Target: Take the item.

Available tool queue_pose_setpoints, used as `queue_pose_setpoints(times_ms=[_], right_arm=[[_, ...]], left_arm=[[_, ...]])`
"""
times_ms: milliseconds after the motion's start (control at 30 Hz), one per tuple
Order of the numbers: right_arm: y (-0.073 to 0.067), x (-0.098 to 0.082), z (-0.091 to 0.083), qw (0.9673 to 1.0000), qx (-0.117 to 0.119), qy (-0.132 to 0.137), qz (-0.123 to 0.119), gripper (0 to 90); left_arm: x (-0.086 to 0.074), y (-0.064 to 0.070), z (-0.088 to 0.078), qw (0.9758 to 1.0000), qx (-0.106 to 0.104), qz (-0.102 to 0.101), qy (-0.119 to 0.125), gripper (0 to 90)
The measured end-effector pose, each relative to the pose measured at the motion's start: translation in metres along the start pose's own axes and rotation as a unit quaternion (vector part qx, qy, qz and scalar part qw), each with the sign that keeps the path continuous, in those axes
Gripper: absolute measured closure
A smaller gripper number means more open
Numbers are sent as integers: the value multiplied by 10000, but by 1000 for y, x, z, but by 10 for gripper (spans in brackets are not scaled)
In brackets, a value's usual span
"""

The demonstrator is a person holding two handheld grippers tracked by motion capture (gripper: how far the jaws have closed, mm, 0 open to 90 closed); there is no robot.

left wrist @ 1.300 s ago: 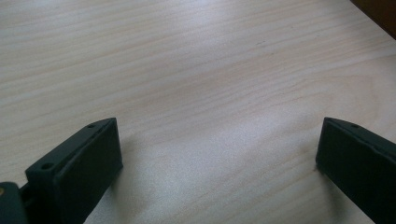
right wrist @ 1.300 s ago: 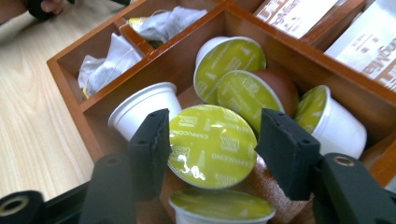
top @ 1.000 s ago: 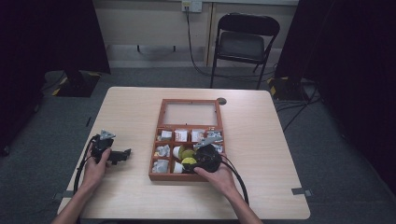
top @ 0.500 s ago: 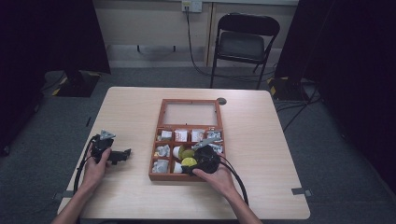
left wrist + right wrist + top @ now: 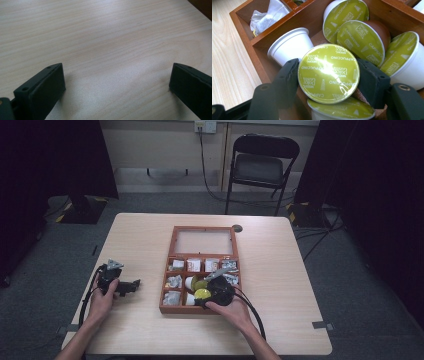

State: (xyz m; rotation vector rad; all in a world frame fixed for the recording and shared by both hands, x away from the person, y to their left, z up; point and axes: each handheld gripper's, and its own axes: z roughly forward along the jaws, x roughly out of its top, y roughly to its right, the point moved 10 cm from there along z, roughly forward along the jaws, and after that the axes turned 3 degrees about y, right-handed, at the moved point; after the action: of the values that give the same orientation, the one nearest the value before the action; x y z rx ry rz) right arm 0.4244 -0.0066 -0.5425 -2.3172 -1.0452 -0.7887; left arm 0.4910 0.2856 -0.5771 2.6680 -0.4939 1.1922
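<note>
**Ana:** Right gripper view was the close one. What did the right gripper (image 5: 328, 75) have?

**Ben:** It had a coffee pod (image 5: 328, 73) with a green foil lid. The two black jaws sat on the left and right edges of the lid rim. They had just been closing in, and the pod was between them. It looked held.

**Ana:** Where was the pod?

**Ben:** It was over the near part of the wooden box (image 5: 277, 26), in a part full of more pods (image 5: 362, 40). One more pod lay just under it. A white pod (image 5: 290, 46) lay on its side just behind it.

**Ana:** Would it be hard to carry?

**Ben:** I think not. A pod like that should be light. The cup is thin plastic, so a hard squeeze could dent it. The foil is soft and could tear if poked. The rim is the stiff part, so that was a good place to hold. The rim is round and smooth, though, so the pod could slip or tip out.

**Ana:** And farther off?

**Ben:** In the next part of the box lay clear bags (image 5: 270, 15) with something grey in them.

**Ana:** What about the other hand?

**Ben:** In the high view, the left gripper (image 5: 131, 286) was well apart from the box, out on the left of the table (image 5: 280, 250). In the left gripper view its jaws stood wide over bare wood, with nothing in them.
</note>
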Motion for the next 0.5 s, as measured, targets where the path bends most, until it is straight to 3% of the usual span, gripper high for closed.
queue_pose_setpoints(times_ms=[500], right_arm=[[2,1,0,9999,-124,56,-44,380]], left_arm=[[0,0,0,10000,0,1,0,0]])
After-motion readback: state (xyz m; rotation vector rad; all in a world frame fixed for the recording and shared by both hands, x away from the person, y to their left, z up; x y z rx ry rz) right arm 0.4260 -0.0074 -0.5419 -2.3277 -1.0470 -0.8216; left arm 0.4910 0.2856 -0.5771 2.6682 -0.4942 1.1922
